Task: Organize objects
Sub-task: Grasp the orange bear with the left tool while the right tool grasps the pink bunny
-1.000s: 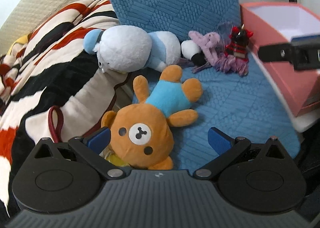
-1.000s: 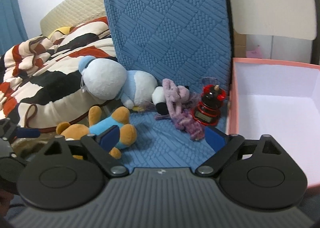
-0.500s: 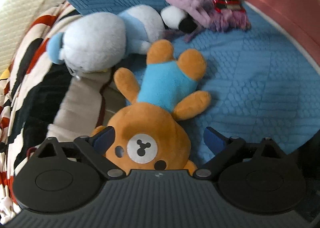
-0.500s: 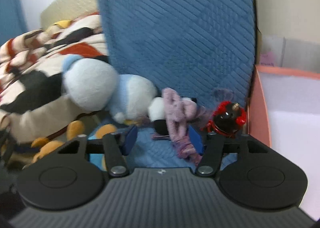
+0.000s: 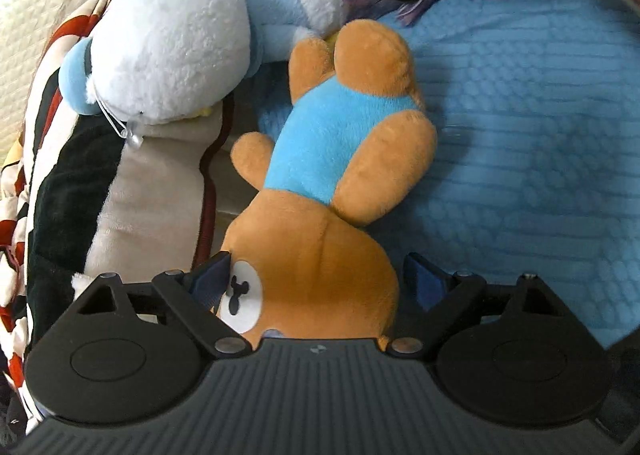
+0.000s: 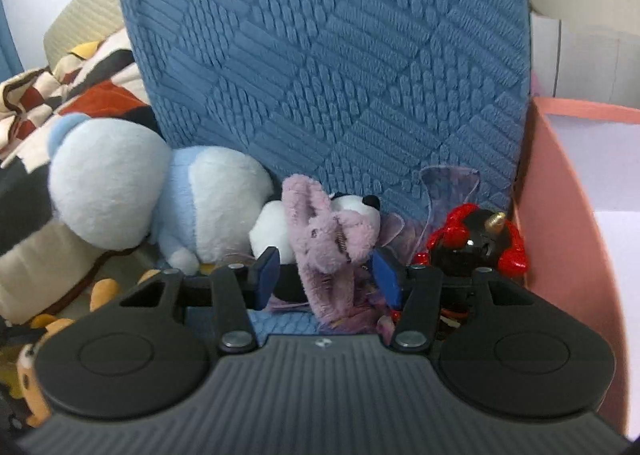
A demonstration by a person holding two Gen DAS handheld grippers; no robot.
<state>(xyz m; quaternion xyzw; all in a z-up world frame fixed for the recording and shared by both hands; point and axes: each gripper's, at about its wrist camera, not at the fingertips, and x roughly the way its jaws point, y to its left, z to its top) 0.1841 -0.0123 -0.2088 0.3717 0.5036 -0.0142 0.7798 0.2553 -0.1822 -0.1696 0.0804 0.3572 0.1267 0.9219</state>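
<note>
An orange bear plush in a blue shirt (image 5: 332, 175) lies on the blue quilted seat (image 5: 520, 115). My left gripper (image 5: 316, 279) is open, its jaws on either side of the bear's head. A purple rabbit plush (image 6: 328, 235) lies against a small black-and-white plush (image 6: 272, 231) at the seat back. My right gripper (image 6: 326, 275) is open, its jaws straddling the rabbit with gaps on both sides. A white and light-blue plush (image 6: 120, 191) lies to the left; it also shows in the left wrist view (image 5: 180, 43). A red and black toy (image 6: 476, 243) stands at the right.
A pink box (image 6: 560, 215) with a white inside stands right of the seat. The blue quilted backrest (image 6: 340, 55) rises behind the toys. A striped red, black and white blanket (image 5: 60, 175) is piled to the left.
Both grippers have moved forward and down. The left one now has the bear's head between its jaws. The right one has narrowed and reached around the purple rabbit.
</note>
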